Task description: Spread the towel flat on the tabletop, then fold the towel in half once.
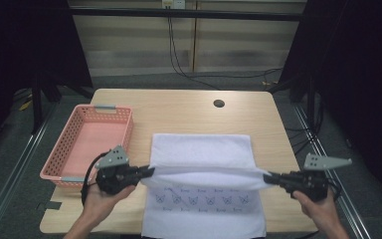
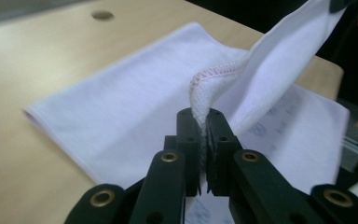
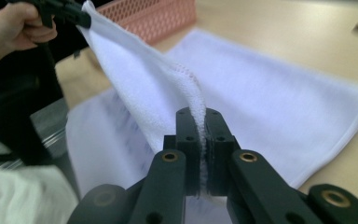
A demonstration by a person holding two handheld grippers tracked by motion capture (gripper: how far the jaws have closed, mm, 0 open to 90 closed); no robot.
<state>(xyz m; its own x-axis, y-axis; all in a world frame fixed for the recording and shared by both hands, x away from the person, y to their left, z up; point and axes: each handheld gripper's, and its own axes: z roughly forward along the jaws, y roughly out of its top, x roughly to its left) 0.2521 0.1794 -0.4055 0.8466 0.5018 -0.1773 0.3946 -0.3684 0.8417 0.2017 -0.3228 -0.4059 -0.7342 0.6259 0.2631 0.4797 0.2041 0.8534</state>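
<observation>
While both grippers are pinching the towel (image 1: 202, 155), the fold is looking roughly half done: left gripper (image 1: 148, 172) is clamping one corner of the hemmed edge, right gripper (image 1: 269, 178) is clamping the opposite corner, jaws narrow on cloth in both gripper views. Towel is lying on the surface (image 1: 179, 109) right of the pink basket (image 1: 67, 149), far half flat, lifted edge stretching taut between the grippers above the printed near part, which is hanging over the front edge. Remaining, as I'm reading it: carrying the edge over, laying it down aligned, releasing, then likely binning it in the basket
</observation>
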